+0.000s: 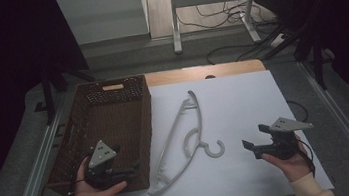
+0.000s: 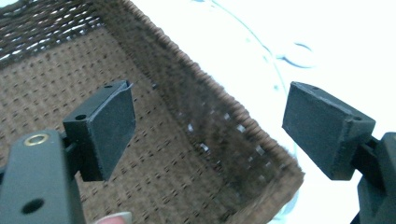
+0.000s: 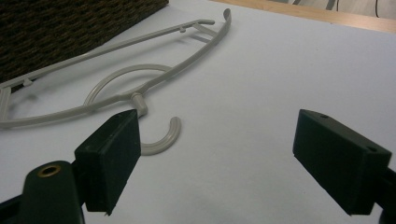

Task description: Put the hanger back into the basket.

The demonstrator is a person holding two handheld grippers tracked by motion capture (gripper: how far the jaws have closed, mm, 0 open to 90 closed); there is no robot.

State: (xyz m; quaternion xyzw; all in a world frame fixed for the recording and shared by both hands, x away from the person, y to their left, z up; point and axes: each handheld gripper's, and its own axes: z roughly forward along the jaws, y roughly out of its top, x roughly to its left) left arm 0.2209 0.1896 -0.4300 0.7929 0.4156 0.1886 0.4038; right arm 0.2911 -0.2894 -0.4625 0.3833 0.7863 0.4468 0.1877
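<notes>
White table (image 1: 245, 114) under the high view carries a brown woven basket (image 1: 113, 110) along its left edge and a grey plastic hanger (image 1: 182, 137) lying flat beside it, toward the middle. Near the front left corner, the left hand-held gripper (image 1: 133, 167) stands open, its jaws straddling the basket's near right wall. Toward the front right corner, the right hand-held gripper (image 1: 252, 149) is open and empty, pointed at the hanger's hook (image 3: 161, 137), close but apart.
</notes>
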